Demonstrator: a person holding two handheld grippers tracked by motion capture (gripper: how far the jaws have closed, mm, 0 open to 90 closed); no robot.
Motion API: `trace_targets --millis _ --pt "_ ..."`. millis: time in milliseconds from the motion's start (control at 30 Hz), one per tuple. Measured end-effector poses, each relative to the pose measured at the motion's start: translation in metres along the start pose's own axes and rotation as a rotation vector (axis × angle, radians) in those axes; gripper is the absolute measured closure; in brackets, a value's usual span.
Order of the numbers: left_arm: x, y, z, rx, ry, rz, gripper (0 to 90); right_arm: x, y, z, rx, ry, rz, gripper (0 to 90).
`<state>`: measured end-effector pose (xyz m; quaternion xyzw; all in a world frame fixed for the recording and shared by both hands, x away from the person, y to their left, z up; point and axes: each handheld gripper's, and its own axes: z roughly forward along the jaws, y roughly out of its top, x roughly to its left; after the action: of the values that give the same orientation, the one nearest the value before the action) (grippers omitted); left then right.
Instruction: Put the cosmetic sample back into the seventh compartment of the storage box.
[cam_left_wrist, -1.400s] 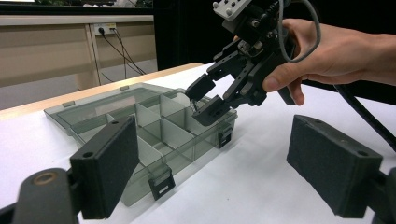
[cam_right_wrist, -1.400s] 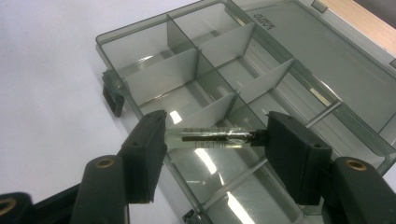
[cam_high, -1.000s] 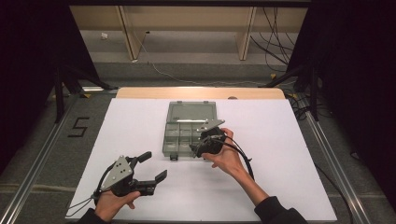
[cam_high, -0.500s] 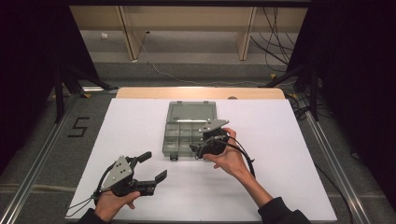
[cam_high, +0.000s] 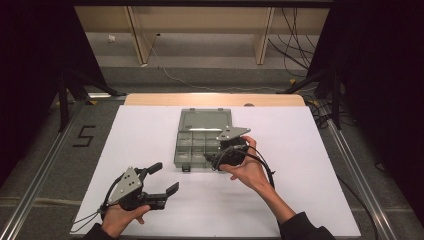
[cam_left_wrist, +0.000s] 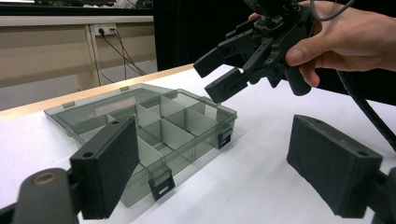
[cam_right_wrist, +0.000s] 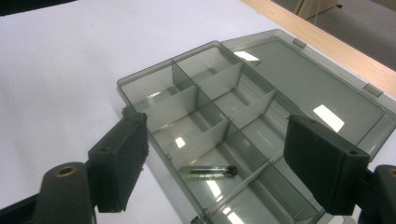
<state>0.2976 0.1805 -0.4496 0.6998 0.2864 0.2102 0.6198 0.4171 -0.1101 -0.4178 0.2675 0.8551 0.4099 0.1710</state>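
- Sitting on the white counter (cam_high: 310, 165), toward its far middle: a smoke-grey compartment box (cam_high: 196, 146), lid (cam_high: 205, 119) lying folded back flat toward the wooden far edge.
- Lying inside one compartment on the box's near side, as seen in the right gripper view: a small dark vial (cam_right_wrist: 210, 171), flat on the compartment floor, between two dividers.
- Hovering over the near right corner of the box: right tongs (cam_high: 216, 160), held in the right hand (cam_high: 248, 170), pointing down at the compartments.
- Standing apart with nothing between the pads, having just been opening; vial resting below the gap, untouched by either pad (cam_right_wrist: 122, 159).
- Resting low near the front left of the counter: left tongs (cam_high: 164, 180), in the left hand (cam_high: 121, 217), aimed toward the box.
- Gaping wide, pads well apart, gripping nothing; well apart from the box.
- Showing in the left gripper view: two latches (cam_left_wrist: 161, 183) hanging on the box's front wall, right tongs raised just above its far corner.
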Motion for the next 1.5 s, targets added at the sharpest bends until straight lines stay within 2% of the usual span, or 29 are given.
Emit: trace_targets --millis 133,167,500,667,867,1000,1467,1500 --pt "0.0 0.0 -0.001 0.01 0.007 -0.001 15.8 0.0 0.0 -0.004 -0.003 0.015 0.018 22.8" --pt "0.0 0.0 -0.001 0.009 0.007 0.0 15.8 0.0 0.0 -0.004 -0.015 0.005 0.016 22.6" --pt "0.0 0.0 0.0 0.0 0.002 0.0 15.8 0.003 -0.001 -0.019 -0.031 0.023 0.015 22.4" --pt "0.0 0.0 -0.001 0.01 0.008 0.0 15.8 0.005 0.0 -0.025 -0.063 0.033 0.018 22.5" --pt "0.0 0.0 -0.001 0.009 0.007 0.004 15.8 0.009 -0.001 -0.03 -0.079 0.032 0.007 22.6" --pt "0.0 0.0 -0.001 0.005 0.008 -0.003 15.8 0.011 -0.002 -0.035 -0.086 0.047 0.006 22.8" --pt "-0.001 0.0 -0.001 0.005 0.008 -0.003 15.8 0.01 -0.014 -0.049 -0.123 0.031 0.025 21.9" --pt "-0.001 0.0 -0.001 0.005 0.008 -0.003 15.8 0.01 -0.014 -0.05 -0.112 0.041 0.034 21.9"
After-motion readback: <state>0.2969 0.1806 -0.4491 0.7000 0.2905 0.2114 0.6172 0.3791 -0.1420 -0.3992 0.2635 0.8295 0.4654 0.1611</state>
